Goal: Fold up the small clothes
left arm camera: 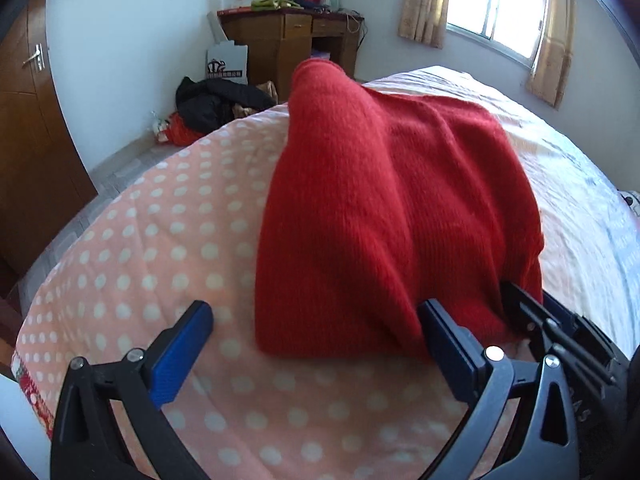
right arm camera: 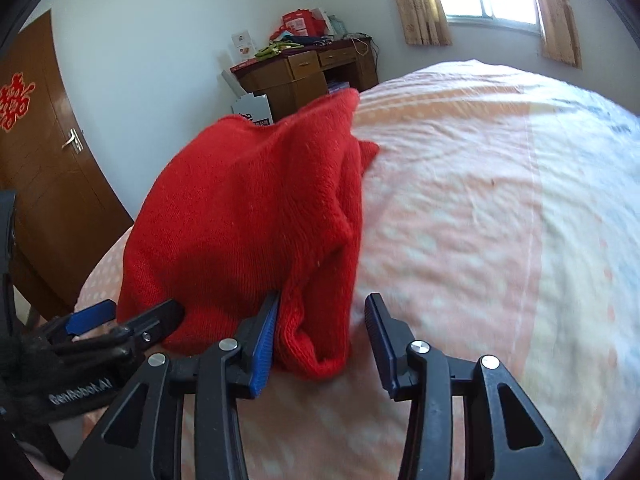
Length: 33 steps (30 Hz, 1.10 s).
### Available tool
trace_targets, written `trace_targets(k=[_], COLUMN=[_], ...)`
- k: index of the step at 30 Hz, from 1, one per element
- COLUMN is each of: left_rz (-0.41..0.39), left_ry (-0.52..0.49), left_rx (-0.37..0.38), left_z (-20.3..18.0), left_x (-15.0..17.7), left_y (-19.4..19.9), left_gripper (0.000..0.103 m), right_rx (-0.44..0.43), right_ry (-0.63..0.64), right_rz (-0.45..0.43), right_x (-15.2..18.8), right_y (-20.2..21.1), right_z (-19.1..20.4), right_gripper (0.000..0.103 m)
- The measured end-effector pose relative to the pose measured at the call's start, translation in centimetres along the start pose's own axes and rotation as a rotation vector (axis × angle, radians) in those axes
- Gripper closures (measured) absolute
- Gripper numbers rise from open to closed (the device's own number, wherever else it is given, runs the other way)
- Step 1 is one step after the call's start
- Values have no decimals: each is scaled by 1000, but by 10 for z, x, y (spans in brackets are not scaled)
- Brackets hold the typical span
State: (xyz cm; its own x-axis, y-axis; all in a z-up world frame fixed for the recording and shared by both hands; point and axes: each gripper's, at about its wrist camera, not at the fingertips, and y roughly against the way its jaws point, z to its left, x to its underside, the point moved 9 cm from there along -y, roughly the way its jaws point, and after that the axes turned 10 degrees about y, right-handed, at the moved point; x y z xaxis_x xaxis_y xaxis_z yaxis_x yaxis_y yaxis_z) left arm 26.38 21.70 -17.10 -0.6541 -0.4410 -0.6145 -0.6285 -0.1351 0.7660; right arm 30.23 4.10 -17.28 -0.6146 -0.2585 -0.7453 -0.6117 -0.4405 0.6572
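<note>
A red knit garment (left arm camera: 384,208) lies folded in a thick bundle on the pink polka-dot bed cover (left arm camera: 160,248). My left gripper (left arm camera: 316,340) is open, with its jaws astride the bundle's near left corner; its right finger (left arm camera: 448,344) touches the knit. In the right wrist view the same garment (right arm camera: 248,216) fills the middle. My right gripper (right arm camera: 324,340) is open around the bundle's near right rolled edge. The left gripper (right arm camera: 120,320) shows at the left of that view, against the garment's near edge.
A wooden desk (left arm camera: 292,40) piled with boxes and clothes stands at the far wall. A dark heap of clothes (left arm camera: 216,100) lies on the floor beside the bed. A brown door (right arm camera: 52,160) is at the left. The bed (right arm camera: 500,220) stretches to the right under a window.
</note>
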Motion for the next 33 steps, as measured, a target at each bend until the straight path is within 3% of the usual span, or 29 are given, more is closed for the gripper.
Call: trace_targets(k=[5, 8, 12, 17, 21, 26, 31, 33], left_rz=[32, -11, -10, 25, 88, -39, -135, -149], left_ry=[-32, -151, -112, -98, -40, -125, -210, -200], left_rx=[-17, -120, -101, -88, -59, -93, -90, -95], left_z=[2, 3, 11, 18, 27, 31, 36, 32], left_x=[13, 33, 46, 60, 79, 76, 78, 72], left_y=[6, 12, 20, 29, 43, 84, 125, 131], left_gripper=[0, 0, 0, 0, 0, 0, 0, 0], right_rx=[19, 94, 156, 182, 187, 130, 164, 163], right_ry=[-3, 88, 167, 163, 145, 59, 6, -23], right_rz=[36, 45, 41, 69, 83, 75, 134, 142], right_x=[13, 32, 53, 77, 94, 99, 93, 91], right_y=[13, 23, 39, 59, 79, 106, 132, 142], right_z=[0, 9, 21, 28, 32, 38, 42, 42], right_gripper=[51, 51, 46, 37, 36, 36, 35, 31])
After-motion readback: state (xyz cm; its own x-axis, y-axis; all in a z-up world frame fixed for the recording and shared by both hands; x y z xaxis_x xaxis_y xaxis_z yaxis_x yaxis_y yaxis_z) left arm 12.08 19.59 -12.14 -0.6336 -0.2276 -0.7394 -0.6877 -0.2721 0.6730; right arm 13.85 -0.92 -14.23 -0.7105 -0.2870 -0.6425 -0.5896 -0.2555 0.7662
